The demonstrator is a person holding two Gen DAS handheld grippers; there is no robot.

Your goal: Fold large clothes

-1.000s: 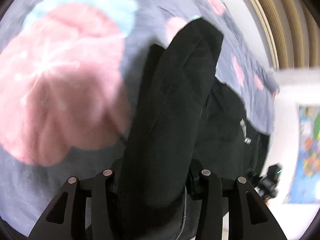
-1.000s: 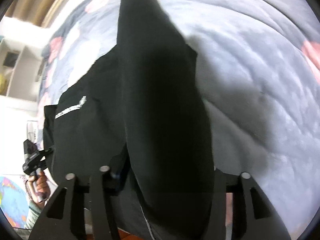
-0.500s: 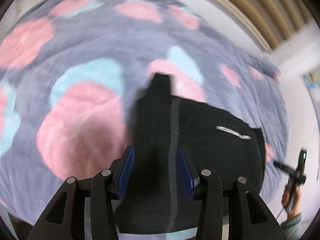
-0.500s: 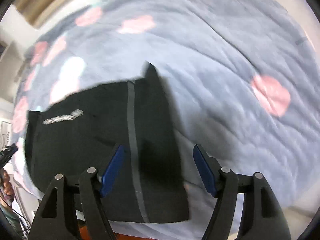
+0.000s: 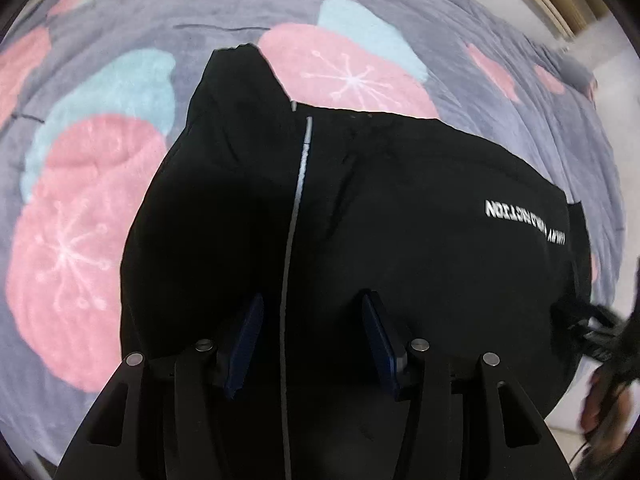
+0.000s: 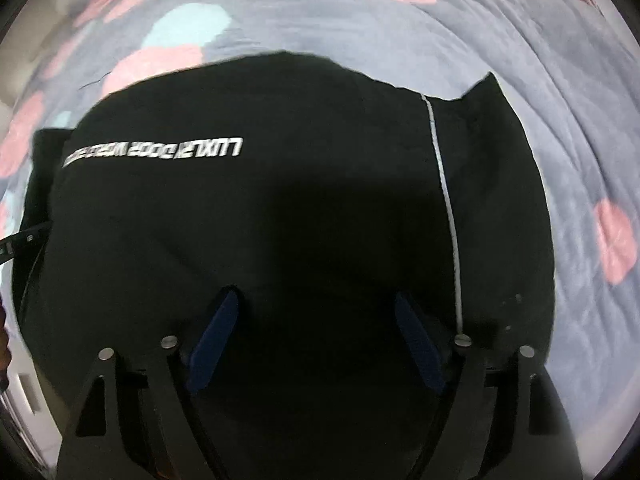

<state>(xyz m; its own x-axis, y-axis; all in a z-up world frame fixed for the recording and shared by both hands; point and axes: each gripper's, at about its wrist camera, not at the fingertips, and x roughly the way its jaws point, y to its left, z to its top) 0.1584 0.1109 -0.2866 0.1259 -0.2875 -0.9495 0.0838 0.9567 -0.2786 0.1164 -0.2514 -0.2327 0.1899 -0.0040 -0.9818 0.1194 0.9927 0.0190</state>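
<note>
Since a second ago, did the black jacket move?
Yes. The black jacket dropped from both open hand-held grippers and now lies flat on the flowery blanket.

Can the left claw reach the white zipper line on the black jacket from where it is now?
Probably yes. The left claw is open above the black jacket, and the white zipper line runs straight out between its fingers. Nothing lies over it there.

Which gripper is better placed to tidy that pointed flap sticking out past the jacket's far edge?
Probably left. The left gripper is open and straddles the zipper, with the flap almost straight ahead. The right gripper, also open, sits over the jacket's middle, with the flap off to its side.
</note>
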